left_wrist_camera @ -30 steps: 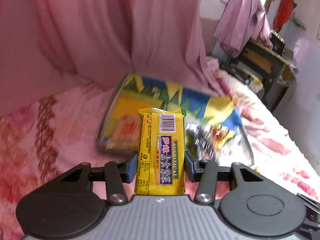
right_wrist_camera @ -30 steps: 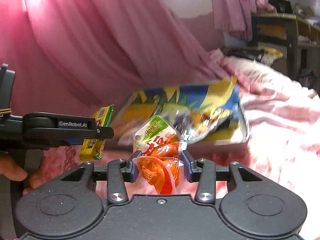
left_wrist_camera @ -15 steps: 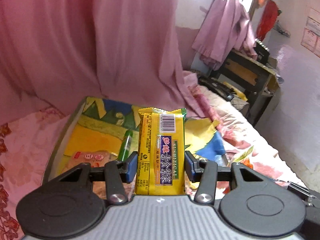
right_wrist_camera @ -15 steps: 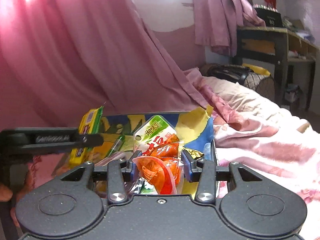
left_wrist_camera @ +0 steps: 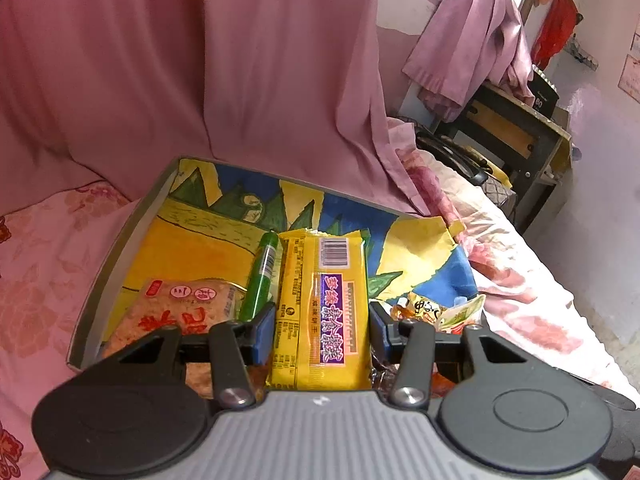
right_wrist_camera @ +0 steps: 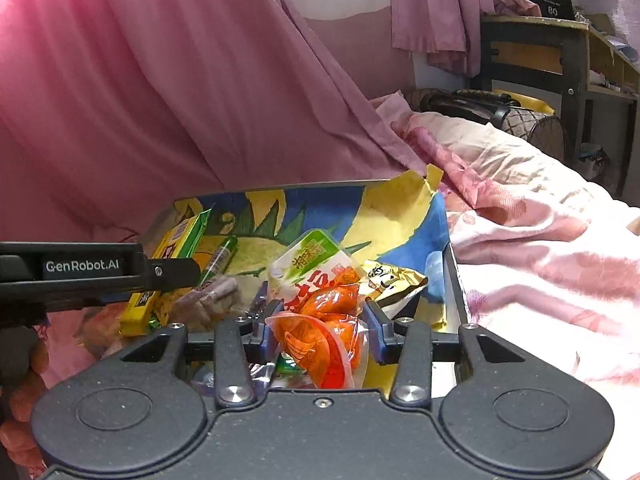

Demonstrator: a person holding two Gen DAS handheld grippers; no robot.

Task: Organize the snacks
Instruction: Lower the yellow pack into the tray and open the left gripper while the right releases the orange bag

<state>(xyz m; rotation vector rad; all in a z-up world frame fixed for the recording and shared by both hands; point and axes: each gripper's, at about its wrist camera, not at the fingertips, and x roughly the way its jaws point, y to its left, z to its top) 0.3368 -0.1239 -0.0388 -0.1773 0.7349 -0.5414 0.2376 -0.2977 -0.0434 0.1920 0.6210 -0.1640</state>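
Both claws hold snacks over the tray (left_wrist_camera: 120, 248) — left claw (left_wrist_camera: 322, 328) grasping the yellow packet (left_wrist_camera: 324, 304), right claw (right_wrist_camera: 320, 332) the orange pouch (right_wrist_camera: 320, 340) — so careless release risks spilling onto the bed (right_wrist_camera: 540, 240).

Shallow grey tray (left_wrist_camera: 120, 256) on the floral pink bed (left_wrist_camera: 44, 248), green tube (left_wrist_camera: 260, 276) inside it, orange-printed flat snack packet (left_wrist_camera: 176, 312) to the tube's left, gold foil packet (right_wrist_camera: 394, 282) at the tray's right side

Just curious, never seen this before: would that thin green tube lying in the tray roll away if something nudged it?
Probably: the thin green tube looks round and smooth, lying flat on the painted tray. It seems light. The yellow snack packet beside it might stop it.
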